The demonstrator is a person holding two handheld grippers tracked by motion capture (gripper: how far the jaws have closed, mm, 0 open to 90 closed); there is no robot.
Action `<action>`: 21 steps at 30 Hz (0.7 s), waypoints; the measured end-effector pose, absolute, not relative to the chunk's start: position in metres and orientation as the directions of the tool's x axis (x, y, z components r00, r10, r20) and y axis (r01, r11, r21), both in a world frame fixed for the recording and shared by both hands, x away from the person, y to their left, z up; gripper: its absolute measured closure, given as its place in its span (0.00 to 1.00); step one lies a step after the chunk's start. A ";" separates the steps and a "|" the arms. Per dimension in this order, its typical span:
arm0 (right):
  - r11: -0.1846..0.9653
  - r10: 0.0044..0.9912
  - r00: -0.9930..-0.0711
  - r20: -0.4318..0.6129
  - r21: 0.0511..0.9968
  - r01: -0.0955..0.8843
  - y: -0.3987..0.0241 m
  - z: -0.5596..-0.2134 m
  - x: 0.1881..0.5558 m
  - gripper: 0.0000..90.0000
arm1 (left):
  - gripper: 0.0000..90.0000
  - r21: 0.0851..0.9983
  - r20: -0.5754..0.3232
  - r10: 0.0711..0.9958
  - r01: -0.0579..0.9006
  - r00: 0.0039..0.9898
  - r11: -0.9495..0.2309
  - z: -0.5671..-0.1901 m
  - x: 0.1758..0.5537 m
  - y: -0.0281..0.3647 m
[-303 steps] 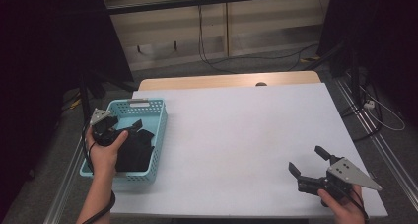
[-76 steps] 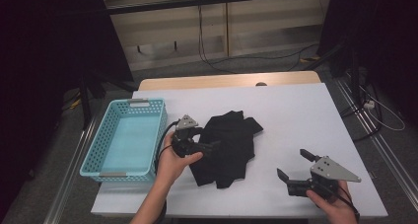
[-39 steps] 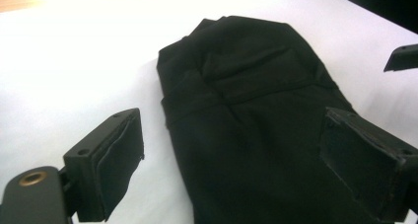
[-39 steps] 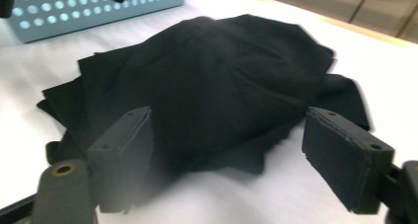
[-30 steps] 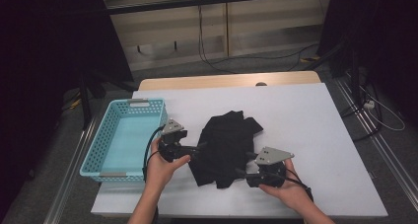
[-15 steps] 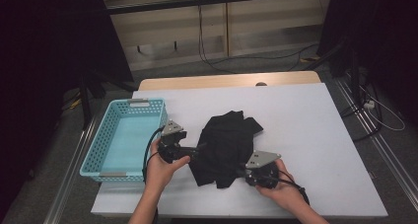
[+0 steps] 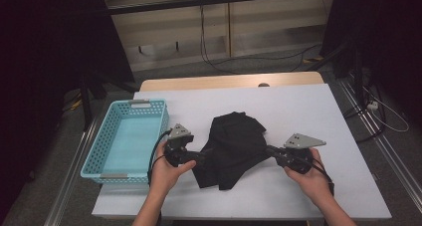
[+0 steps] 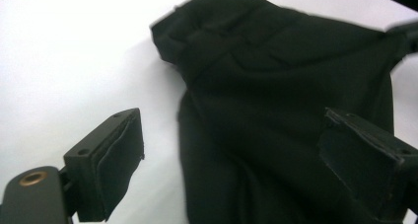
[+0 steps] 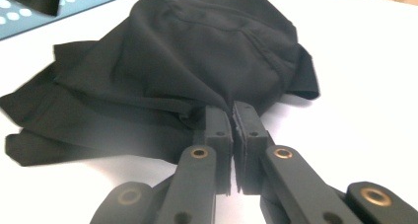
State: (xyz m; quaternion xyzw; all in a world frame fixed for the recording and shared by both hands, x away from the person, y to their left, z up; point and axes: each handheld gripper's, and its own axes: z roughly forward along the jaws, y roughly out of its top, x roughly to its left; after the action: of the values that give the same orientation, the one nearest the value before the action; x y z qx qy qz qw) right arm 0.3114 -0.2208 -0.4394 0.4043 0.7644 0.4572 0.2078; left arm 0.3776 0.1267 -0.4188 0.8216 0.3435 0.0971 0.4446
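Black garment (image 7: 234, 146), teal perforated basket (image 7: 124, 139), white table (image 7: 308, 111).

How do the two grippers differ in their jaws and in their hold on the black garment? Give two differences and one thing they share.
The left gripper has its jaws wide apart; the right gripper has just closed its jaws together. The left gripper's pads press on nothing, with the black garment lying between them; the right gripper pinches the garment's edge. Both are hand-held, have black jaws, and point at the garment on the white table.
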 end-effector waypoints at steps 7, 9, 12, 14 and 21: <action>0.236 0.842 -0.538 0.044 0.867 0.440 -0.236 -0.440 0.311 0.97 | 0.14 0.791 -0.128 0.613 0.453 0.779 -0.411 -0.424 0.374 0.117; 0.222 0.854 -0.518 0.047 0.868 0.445 -0.241 -0.440 0.311 0.97 | 0.16 0.787 -0.137 0.599 0.454 0.789 -0.417 -0.426 0.372 0.114; 0.183 0.872 -0.485 0.072 0.870 0.458 -0.248 -0.442 0.311 0.96 | 0.20 0.783 -0.137 0.576 0.445 0.806 -0.435 -0.429 0.370 0.108; 0.175 0.874 -0.479 0.081 0.868 0.465 -0.250 -0.443 0.311 0.96 | 0.22 0.780 -0.140 0.564 0.442 0.814 -0.444 -0.431 0.368 0.104; 0.171 0.878 -0.473 0.076 0.873 0.457 -0.249 -0.442 0.311 0.96 | 0.29 0.768 -0.134 0.516 0.418 0.846 -0.485 -0.437 0.364 0.094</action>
State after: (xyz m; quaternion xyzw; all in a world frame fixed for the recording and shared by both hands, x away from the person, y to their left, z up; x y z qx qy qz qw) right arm 0.3110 -0.2491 -0.4419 0.4576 0.7291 0.4528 0.2323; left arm 0.3641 0.0944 -0.4369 0.8598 0.2715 0.0572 0.4287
